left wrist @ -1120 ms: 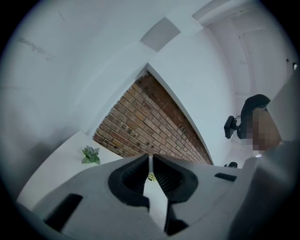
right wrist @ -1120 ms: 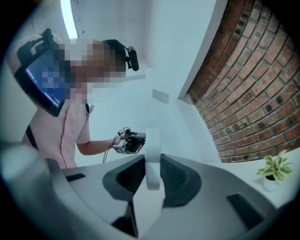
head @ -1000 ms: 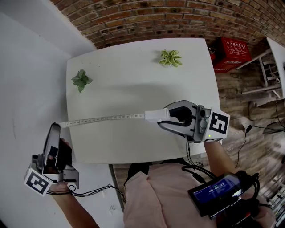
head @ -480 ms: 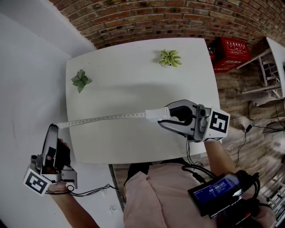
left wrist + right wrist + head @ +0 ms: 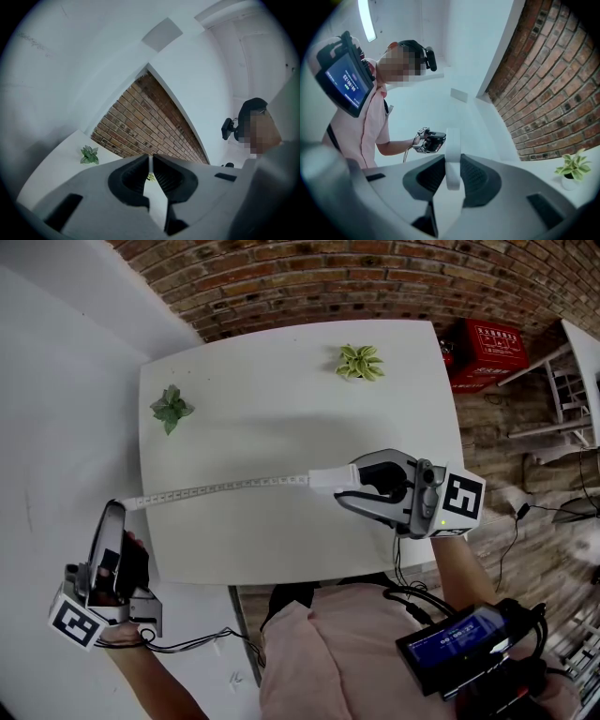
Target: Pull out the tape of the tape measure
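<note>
**Pull straight along the tape, with both grips firm**

The right tool [image 5: 356, 482] is closed narrow on the white case of the tape measure [image 5: 330, 480], held just over the front right part of the bench [image 5: 281, 549]. The left tool [image 5: 114, 507] is nearly shut, its pads pinching the thin free end of the tape [image 5: 225, 487] out past the bench's left edge. Between the two, the tape runs in a nearly straight line across the front of the bench.

A long stretch is already out, so the pull looks well along. What matters now, as I judge it, is direction and grip:

- **Direction:** Draw the two tools apart along the tape's own line, so the strip leaves the mouth of the case squarely. An angled pull would likely make it rub, twist or kink there.
- **Left grip:** This pinch sits on a thin, smooth strip. If it slips, the tape may whip back toward the case, so that tool should be clamped hard and moved evenly, not jerked.
- **Right grip:** The case is held by its flat sides and could turn between the pads under load, so brace the right tool and let the left one do the travelling.
- **Clearance:** Lift the tape a little clear of the bench's left edge so it does not drag. The two small plants [image 5: 171, 409] [image 5: 359, 362] at the back stand well apart from it and should be no obstacle.
- **Finish:** Ease off as resistance rises near the end of the tape's travel
</note>
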### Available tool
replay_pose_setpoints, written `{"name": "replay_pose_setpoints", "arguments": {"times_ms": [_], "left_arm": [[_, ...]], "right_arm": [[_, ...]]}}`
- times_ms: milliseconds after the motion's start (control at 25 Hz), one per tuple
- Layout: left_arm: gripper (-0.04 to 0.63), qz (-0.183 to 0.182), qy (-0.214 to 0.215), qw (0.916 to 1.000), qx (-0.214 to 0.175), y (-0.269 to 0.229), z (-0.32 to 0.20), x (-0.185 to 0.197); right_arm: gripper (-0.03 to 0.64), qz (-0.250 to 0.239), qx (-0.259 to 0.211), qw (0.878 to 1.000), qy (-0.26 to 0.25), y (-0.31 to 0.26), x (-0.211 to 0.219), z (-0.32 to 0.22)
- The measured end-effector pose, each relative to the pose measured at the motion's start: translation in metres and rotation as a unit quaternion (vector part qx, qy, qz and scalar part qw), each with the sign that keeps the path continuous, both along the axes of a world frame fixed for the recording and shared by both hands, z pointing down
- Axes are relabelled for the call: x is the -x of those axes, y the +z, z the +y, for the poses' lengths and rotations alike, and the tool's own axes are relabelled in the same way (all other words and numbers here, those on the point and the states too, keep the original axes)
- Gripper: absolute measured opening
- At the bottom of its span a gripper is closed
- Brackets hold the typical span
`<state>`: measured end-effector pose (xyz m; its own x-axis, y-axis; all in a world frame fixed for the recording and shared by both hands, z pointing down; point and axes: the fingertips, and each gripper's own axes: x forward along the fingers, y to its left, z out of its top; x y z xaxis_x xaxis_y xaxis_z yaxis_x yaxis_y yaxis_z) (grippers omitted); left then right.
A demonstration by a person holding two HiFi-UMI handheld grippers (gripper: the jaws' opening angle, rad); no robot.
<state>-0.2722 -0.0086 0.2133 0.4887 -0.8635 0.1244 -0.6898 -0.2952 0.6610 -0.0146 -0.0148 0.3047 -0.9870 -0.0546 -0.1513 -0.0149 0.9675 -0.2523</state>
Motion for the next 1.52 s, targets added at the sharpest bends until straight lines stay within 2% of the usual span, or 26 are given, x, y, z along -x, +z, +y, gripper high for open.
{"name": "replay_pose_setpoints", "arguments": {"times_ms": [360, 520, 1000, 1120, 1240, 1520], "left_arm": [[0.038, 0.004, 0.007, 1.0000, 0.003, 0.000, 0.002, -0.003], [0.038, -0.004, -0.003, 1.0000, 0.006, 0.002, 0.002, 0.002], [0.038, -0.013, 0.024, 0.9995, 0.018, 0.010, 0.004, 0.000], [0.038, -0.022, 0.017, 0.9992, 0.027, 0.017, 0.001, 0.006], [0.038, -0.019, 0.033, 0.9986, 0.036, 0.026, -0.001, 0.004], [0.038, -0.017, 0.038, 0.9977, 0.054, 0.058, -0.020, 0.008]], "right_arm": [[0.098, -0.002, 0.004, 1.000, -0.006, 0.001, 0.001, 0.002], [0.098, 0.001, 0.008, 1.000, -0.008, 0.002, 0.001, 0.002], [0.098, 0.008, 0.020, 1.000, -0.010, 0.005, 0.002, 0.002], [0.098, 0.014, 0.022, 1.000, -0.012, 0.008, 0.001, 0.001], [0.098, 0.015, 0.024, 1.000, -0.011, 0.009, 0.001, -0.004], [0.098, 0.036, 0.034, 0.999, -0.010, 0.032, -0.001, -0.021]]}}
